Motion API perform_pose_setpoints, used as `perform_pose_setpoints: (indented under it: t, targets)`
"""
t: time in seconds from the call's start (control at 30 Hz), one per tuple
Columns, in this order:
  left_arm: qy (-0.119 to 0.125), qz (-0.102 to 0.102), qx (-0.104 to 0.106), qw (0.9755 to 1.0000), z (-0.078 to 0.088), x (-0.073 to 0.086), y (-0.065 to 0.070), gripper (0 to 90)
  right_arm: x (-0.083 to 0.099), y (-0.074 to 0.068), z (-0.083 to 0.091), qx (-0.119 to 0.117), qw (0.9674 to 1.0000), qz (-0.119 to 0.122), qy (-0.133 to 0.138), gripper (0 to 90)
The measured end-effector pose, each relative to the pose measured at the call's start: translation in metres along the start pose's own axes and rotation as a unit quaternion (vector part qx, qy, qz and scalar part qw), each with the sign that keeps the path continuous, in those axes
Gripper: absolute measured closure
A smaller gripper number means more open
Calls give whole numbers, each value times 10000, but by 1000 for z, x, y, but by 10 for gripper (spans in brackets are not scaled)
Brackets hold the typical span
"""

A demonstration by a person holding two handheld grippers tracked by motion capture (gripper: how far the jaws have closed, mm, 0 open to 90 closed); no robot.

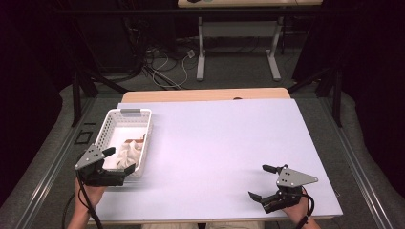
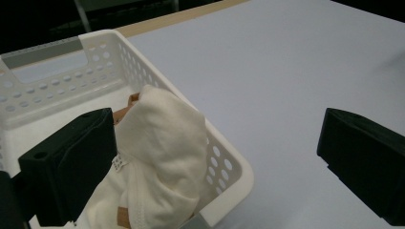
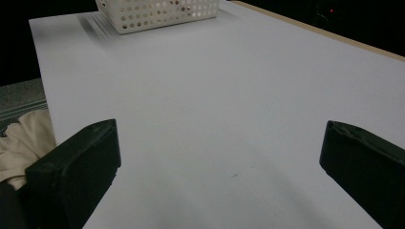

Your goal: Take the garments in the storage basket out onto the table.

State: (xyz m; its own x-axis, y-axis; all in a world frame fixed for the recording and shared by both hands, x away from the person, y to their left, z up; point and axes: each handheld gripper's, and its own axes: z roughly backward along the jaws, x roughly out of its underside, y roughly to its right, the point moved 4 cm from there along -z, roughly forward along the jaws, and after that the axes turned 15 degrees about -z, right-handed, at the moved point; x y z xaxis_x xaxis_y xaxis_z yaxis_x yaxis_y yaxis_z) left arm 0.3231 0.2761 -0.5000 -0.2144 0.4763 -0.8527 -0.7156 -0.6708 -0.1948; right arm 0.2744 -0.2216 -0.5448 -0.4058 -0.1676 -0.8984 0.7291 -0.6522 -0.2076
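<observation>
A white perforated basket (image 1: 143, 125) (image 2: 235, 163) (image 3: 143, 19) stands at the table's left side. Inside it lies a bunched cream cloth (image 1: 128, 153) (image 2: 162, 143), with a small brown item (image 1: 136, 140) (image 2: 125, 112) behind it. My left gripper (image 1: 120, 160) (image 2: 216, 138) is open at the basket's near end, straddling its right wall: one jaw is inside beside the cloth, the other outside over the table. It holds nothing. My right gripper (image 1: 258, 181) (image 3: 219, 148) is open and holds nothing, low over the bare white table top (image 1: 224, 138) (image 3: 215, 95) at the front right.
Wood edge (image 1: 205, 94) shows beyond the white top at the back. Black frame rails (image 1: 348, 148) run along both sides. Cables (image 1: 162, 67) and another table's legs (image 1: 200, 52) are on the floor behind. Cream fabric (image 3: 21, 138) shows past the near table edge.
</observation>
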Motion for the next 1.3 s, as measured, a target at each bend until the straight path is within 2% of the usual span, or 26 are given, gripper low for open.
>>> perform_pose_setpoints:
  t: [0.07,0.37,0.57,0.7,0.8,0.97,1.3]
  targets:
    - [-1,-17,10,10000,0,-1,-1,0,0,-1,0,3,10000,5,-8,0]
    - [-292,17,70,9995,0,-1,-17,0,0,0,0,-1,10000,-1,8,0]
    - [-523,-134,160,9984,-1,-5,-24,0,1,0,-1,4,10000,-28,-17,0]
    - [-607,-142,210,9978,-2,-6,-27,0,1,1,-1,9,10000,-16,-19,0]
    - [-762,-160,350,9963,-6,-3,-29,0,1,1,-1,-9,10000,-16,-21,0]
    - [-865,-99,324,9957,-10,2,-34,0,1,2,-1,-4,10000,-28,-2,0]
    - [-1125,-197,383,9927,-17,6,-36,0,2,2,-2,-28,10000,-52,-59,0]
